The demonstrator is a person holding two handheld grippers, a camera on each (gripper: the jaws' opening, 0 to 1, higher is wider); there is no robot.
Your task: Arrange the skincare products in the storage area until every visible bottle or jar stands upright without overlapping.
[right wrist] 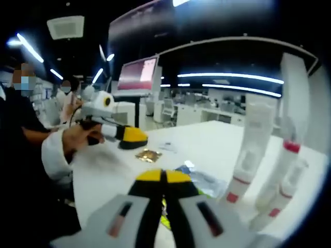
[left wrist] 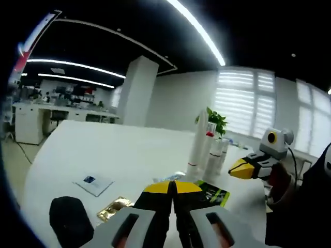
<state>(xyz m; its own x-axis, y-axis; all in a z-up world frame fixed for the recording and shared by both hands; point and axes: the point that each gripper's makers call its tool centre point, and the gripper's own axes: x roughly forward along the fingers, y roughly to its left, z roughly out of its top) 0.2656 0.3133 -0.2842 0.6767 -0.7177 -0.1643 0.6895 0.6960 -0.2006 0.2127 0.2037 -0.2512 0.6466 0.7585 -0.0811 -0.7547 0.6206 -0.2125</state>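
Note:
Three white skincare tubes stand upright in a tight cluster on the white table [left wrist: 103, 150]. The tallest tube [left wrist: 198, 142] has a red band at its base; a thinner tube with a red cap [left wrist: 213, 155] stands next to it. In the right gripper view the tall tube [right wrist: 251, 150] and the red-capped tube [right wrist: 282, 168] rise at the right. My left gripper [left wrist: 171, 186] is shut and holds nothing, a short way in front of the tubes. My right gripper [right wrist: 163, 175] is also shut and holds nothing. The right gripper [left wrist: 239, 169] hovers right of the tubes.
A gold sachet [left wrist: 115, 207], a blue-and-white card [left wrist: 93, 183], a black object [left wrist: 70, 219] and a green-black packet [left wrist: 213, 192] lie on the table near the jaws. A potted plant [left wrist: 214, 120] stands behind the tubes. A person's hand holds the left gripper [right wrist: 135, 136].

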